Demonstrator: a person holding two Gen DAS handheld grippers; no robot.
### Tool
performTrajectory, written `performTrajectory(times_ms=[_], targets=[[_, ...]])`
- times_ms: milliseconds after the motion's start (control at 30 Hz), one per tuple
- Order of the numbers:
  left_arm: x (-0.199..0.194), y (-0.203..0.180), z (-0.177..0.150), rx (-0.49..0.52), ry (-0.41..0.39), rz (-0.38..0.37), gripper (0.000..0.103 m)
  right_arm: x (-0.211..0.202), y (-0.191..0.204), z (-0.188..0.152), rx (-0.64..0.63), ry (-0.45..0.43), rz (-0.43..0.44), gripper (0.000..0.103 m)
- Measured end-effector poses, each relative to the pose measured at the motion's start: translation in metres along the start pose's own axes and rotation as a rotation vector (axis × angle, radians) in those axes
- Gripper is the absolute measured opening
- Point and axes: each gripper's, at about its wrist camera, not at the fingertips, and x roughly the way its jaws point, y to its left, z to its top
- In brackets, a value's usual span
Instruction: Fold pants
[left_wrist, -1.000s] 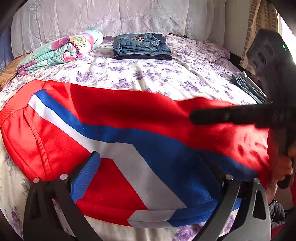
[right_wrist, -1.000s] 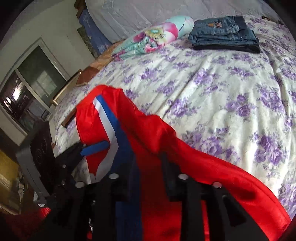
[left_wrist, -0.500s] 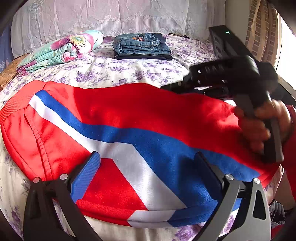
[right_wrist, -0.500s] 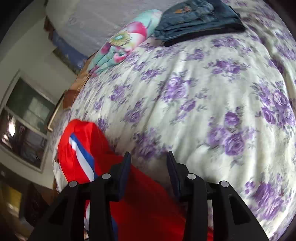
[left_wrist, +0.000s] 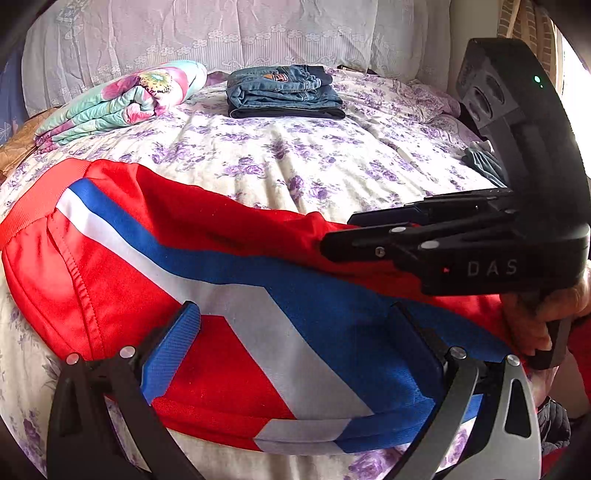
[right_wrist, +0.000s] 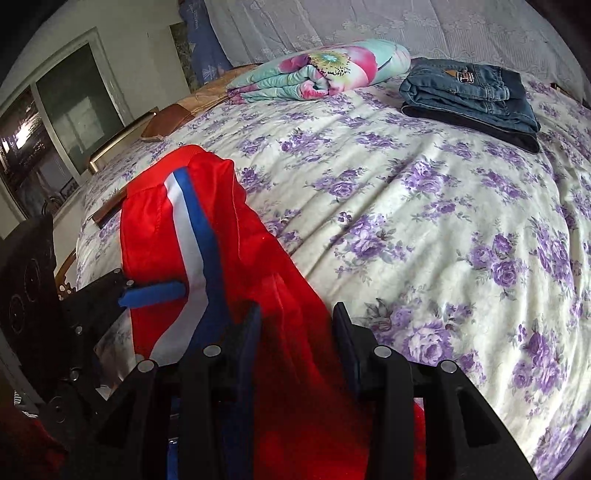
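Bed: purple-flowered sheet over its whole top; every place below is given from the pants lying on it.
Pants: red with a blue and white stripe, spread across the near edge of the bed, waistband to the left in the left view; in the right view the cloth humps up and runs toward the camera.
Quilt: folded, flowered in pink and green, far beyond the pants, near the lace headboard cover.
Jeans: folded stack, far beyond the pants, just right of the quilt in the left view.
Right gripper: over the pants' right end; red cloth runs between its fingers, which are set fairly near each other, though whether they actually pinch the cloth I cannot tell.
Left gripper: low over the pants' near hem, jaws spread wide, the blue-padded finger resting against the red cloth, nothing pinched.
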Motion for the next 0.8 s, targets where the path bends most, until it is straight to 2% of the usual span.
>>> performTrajectory(times_ms=[133, 300, 500, 533, 667, 800], targets=[[0.0, 0.0, 0.0, 0.0, 0.0, 0.0, 0.098, 0.002, 0.012, 0.001, -0.063, -0.001, -0.014, 0.041], [0.0, 0.0, 0.0, -0.002, -0.001, -0.001, 0.098, -0.001, 0.037, 0.0, -0.21, -0.04, -0.101, 0.039], [0.0, 0.001, 0.0, -0.002, -0.001, 0.002, 0.098, 0.003, 0.044, 0.006, -0.286, -0.041, -0.14, 0.036], [0.0, 0.002, 0.0, -0.003, -0.001, 0.001, 0.098, 0.003, 0.045, 0.006, -0.289, -0.041, -0.138, 0.035], [0.0, 0.002, 0.0, -0.003, -0.003, 0.0, 0.098, -0.005, 0.045, 0.001, -0.282, -0.066, -0.122, 0.019], [0.0, 0.001, 0.0, -0.004, -0.003, 0.0, 0.098, -0.014, 0.038, 0.003, -0.228, -0.097, -0.081, 0.015]])
